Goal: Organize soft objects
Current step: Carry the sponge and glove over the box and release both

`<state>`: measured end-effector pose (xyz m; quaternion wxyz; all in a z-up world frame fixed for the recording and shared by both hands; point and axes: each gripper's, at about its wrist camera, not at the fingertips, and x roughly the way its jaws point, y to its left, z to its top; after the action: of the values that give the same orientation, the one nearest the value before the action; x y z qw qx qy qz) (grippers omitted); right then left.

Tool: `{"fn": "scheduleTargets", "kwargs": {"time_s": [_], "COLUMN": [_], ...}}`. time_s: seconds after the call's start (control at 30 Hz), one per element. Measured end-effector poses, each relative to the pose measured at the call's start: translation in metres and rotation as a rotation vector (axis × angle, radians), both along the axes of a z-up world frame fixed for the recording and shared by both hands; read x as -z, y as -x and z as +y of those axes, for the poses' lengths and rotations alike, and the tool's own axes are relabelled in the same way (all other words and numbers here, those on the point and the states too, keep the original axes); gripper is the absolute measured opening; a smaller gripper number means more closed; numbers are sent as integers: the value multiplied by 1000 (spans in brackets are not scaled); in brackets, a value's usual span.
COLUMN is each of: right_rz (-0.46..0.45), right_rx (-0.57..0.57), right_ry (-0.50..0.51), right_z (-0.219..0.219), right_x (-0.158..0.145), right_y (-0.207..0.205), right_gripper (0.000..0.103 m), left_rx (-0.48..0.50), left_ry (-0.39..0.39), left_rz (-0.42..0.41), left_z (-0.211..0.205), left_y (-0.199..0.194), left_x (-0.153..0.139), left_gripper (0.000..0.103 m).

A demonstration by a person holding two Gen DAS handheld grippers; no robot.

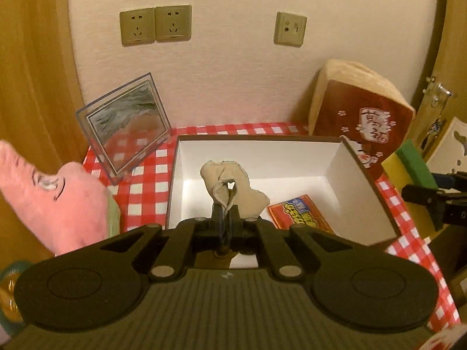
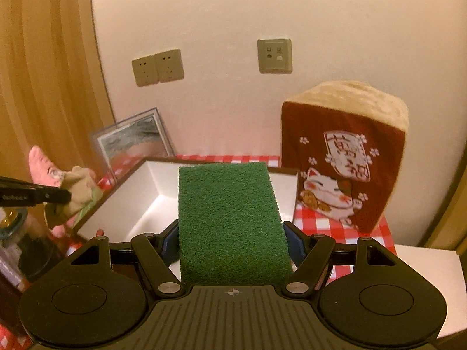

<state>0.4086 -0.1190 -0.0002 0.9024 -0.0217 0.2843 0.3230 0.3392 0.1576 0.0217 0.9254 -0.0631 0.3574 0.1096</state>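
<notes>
**Both hands full over the box**

My left gripper (image 1: 224, 217) has its jaws pinched tight on a beige cloth (image 1: 230, 188), crumpled and limp, hanging over the open white box (image 1: 347, 160) near the table's back edge. My right gripper (image 2: 233, 242) has its jaws clamped on either side of a green sponge (image 2: 230, 221), a thick rough-faced block, held above the box's front rim. A red packet (image 1: 297, 213) lies inside the box.

Cream wall (image 1: 233, 73), sockets (image 1: 156, 24), wooden panelling (image 1: 32, 73)
</notes>
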Motion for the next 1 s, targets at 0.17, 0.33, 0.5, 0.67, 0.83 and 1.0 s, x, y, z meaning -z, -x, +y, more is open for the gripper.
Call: {"fn": "scheduleTargets", "kwargs": {"time_s": [0.17, 0.33, 0.5, 0.67, 0.83, 1.0], "right_rz": [46, 84, 100, 112, 128, 138], "right_rx": [17, 40, 53, 67, 83, 89], "right_ry": [-4, 14, 56, 80, 77, 70], "right_z": [13, 24, 37, 45, 48, 49], "right_x": [4, 16, 30, 41, 46, 49], "right_y": [-28, -53, -73, -90, -101, -107], "right_gripper": [71, 71, 71, 71, 71, 72], "left_rx": [4, 10, 20, 32, 41, 40], "left_ry": [-18, -35, -55, -72, -82, -120], "left_rz": [52, 97, 130, 151, 160, 150], "left_z": [9, 14, 17, 19, 22, 23], "left_y": [-35, -62, -85, -107, -124, -133], "left_x": [13, 28, 41, 49, 54, 54], "left_gripper": [3, 3, 3, 4, 15, 41]}}
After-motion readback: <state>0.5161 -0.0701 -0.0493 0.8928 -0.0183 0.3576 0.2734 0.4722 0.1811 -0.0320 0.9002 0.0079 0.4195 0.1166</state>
